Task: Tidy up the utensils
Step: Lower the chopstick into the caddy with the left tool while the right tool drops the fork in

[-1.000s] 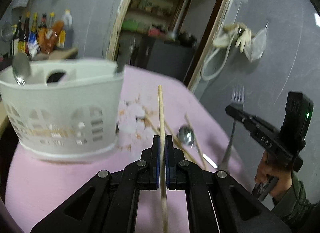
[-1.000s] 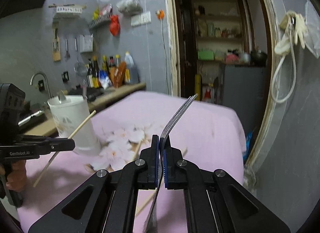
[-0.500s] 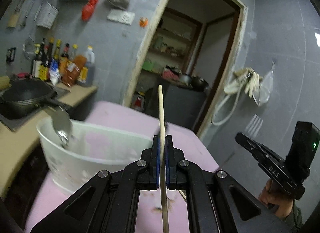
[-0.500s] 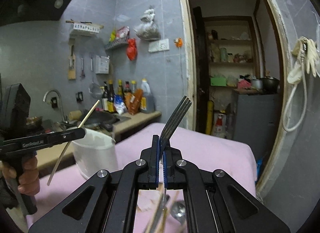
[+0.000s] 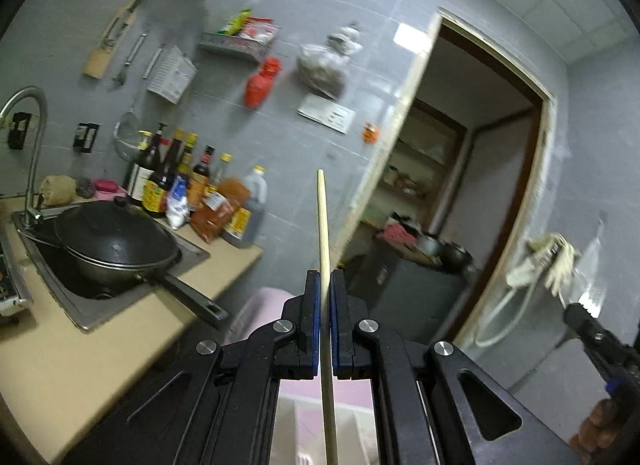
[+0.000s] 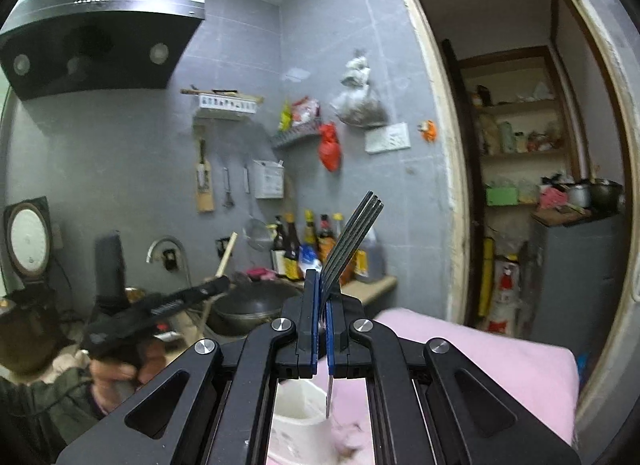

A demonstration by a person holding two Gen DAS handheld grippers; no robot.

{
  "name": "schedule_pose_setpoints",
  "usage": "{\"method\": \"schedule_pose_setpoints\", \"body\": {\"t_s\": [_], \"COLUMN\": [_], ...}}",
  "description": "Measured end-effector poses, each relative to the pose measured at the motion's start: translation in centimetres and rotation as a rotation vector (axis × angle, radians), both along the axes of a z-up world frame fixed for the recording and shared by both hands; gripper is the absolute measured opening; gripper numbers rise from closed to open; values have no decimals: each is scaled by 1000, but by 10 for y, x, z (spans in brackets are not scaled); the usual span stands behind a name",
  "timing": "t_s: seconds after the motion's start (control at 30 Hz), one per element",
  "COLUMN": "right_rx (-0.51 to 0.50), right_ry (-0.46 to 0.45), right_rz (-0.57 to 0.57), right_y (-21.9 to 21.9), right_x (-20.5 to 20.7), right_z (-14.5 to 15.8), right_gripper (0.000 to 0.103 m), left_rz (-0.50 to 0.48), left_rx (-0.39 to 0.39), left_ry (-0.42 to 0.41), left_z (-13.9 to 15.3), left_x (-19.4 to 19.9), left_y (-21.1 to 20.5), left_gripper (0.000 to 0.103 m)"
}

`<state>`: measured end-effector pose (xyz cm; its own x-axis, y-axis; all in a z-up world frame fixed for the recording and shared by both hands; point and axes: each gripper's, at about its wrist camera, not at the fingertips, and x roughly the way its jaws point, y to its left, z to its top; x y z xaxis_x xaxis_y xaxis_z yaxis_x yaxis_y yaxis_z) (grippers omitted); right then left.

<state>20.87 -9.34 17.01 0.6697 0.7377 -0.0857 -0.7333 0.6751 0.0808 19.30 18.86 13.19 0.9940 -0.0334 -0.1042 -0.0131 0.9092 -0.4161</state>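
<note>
My left gripper (image 5: 325, 285) is shut on a wooden chopstick (image 5: 322, 225) that points up, its lower end hanging over the white utensil basket (image 5: 288, 425) seen between the arms. My right gripper (image 6: 322, 293) is shut on a metal fork (image 6: 352, 237), tines up, its handle end (image 6: 328, 397) hanging just above the white basket's rim (image 6: 298, 401). The left gripper with its chopstick also shows in the right wrist view (image 6: 216, 285). The right gripper's tip shows at the edge of the left wrist view (image 5: 580, 317).
The pink tablecloth (image 6: 500, 369) lies below. A counter with a sink, black wok (image 5: 116, 241) and several sauce bottles (image 5: 188, 189) stands to the left. A doorway (image 6: 532, 169) with shelves is to the right.
Both grippers have tilted up and risen above the basket, so the views now show the walls. The chopstick and fork stay gripped, their lower ends now over the basket.
</note>
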Motion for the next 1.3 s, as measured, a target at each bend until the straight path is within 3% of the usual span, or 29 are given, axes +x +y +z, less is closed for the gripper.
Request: {"method": "schedule_pose_setpoints", "body": {"t_s": [0.13, 0.43, 0.7, 0.87, 0.97, 1.03, 1.1, 1.17, 1.3], "right_rx": [-9, -91, -133, -130, -110, -99, -86, -83, -65], "right_ry": [-11, 35, 123, 164, 196, 199, 192, 179, 137], "right_rz": [27, 13, 20, 40, 44, 48, 60, 60, 50], "right_y": [21, 61, 71, 70, 64, 61, 58, 56, 49], "right_x": [3, 24, 40, 45, 49, 48, 46, 44, 34], "right_z": [0, -38, -71, -80, -84, -85, -84, -81, -72], "right_gripper": [1, 1, 1, 2, 7, 20, 22, 23, 28], "left_rz": [43, 112, 162, 133, 95, 70, 44, 15, -33], "left_rx": [2, -3, 88, 110, 118, 123, 124, 128, 103], "left_ry": [-7, -22, -57, -16, 26, 46, 66, 88, 109], "left_z": [-7, -36, -47, -58, -66, -70, -72, -73, -72], "left_x": [12, 23, 22, 19, 14, 9, 7, 6, -1], "left_y": [13, 21, 4, -4, -7, -9, -11, -13, -15], "left_gripper": [3, 3, 3, 3, 3, 4, 5, 11, 40]}}
